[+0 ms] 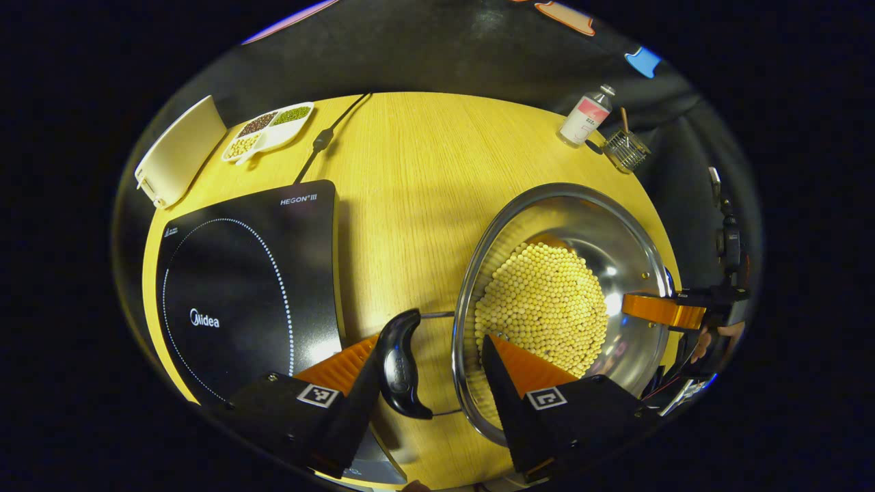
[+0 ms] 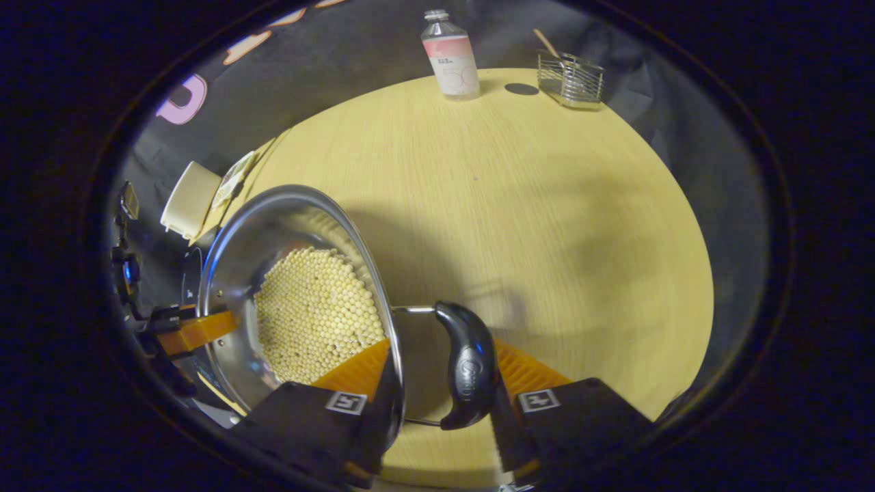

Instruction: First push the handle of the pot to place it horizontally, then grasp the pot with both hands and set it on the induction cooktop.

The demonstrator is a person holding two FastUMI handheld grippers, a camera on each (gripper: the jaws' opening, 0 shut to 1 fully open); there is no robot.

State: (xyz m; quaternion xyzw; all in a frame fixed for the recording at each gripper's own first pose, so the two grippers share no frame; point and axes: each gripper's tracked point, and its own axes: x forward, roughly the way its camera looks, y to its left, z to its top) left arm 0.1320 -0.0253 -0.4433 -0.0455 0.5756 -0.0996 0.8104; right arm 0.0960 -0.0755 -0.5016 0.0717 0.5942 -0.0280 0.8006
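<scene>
In the left gripper view, a cream-coloured board leans at the far left edge of the round wooden table, with a white divided dish of beans just beside it. A black cord runs from the table's far edge toward the induction cooktop, which lies flat along the left edge, its top bare.

The left gripper straddles the pot's left handle: one finger lies outside the black grip, touching or nearly touching it, and the other reaches over the rim into the pot. The jaws stand moderately wide, and I cannot tell whether they press on anything. The steel pot sits on the wood to the right of the cooktop, well apart from it, holding a heap of pale round beans. At the table's far right edge stand a small bottle and a wire basket.

In the right gripper view, the right gripper mirrors this at the pot's other handle: one finger inside the rim, one just outside the grip, which lies level. Its hold looks loose, though the fisheye blurs the contact.
</scene>
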